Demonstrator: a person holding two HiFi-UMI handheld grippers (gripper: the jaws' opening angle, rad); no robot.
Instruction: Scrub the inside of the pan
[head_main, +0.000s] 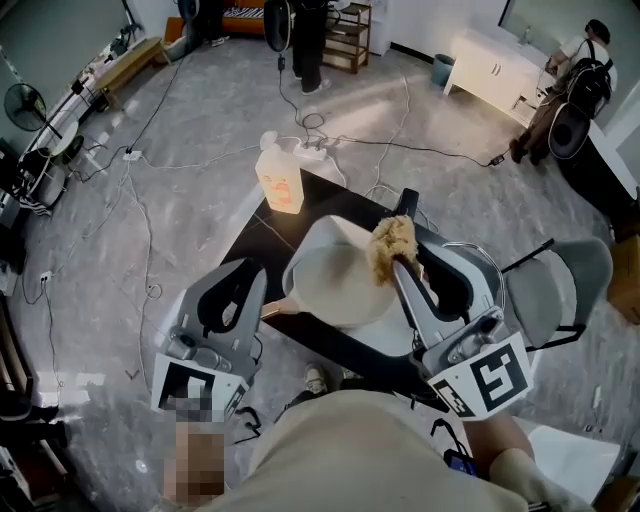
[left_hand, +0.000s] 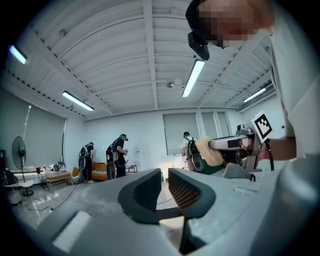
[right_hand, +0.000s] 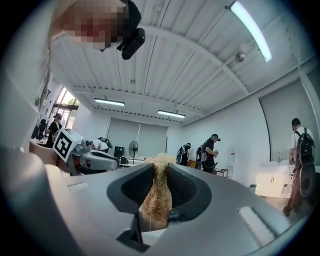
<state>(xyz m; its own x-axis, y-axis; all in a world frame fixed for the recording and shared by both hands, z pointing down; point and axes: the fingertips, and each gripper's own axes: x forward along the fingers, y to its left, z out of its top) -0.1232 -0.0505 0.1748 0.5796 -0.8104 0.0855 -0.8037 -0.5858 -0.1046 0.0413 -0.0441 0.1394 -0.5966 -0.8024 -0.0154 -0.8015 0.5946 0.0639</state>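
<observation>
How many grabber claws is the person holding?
2. The left gripper is at the lower left, beside the handle of the pan. The right gripper is at the lower right, by the pan's right edge, squeezing a fuzzy tan scrubber. None seem hidden.

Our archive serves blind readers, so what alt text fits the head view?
From above, the right gripper clamps a tan scrubber at the rim of a pale pan on a black table. The left gripper is beside the pan's handle; a plastic jug stands at the table's far corner.
</observation>
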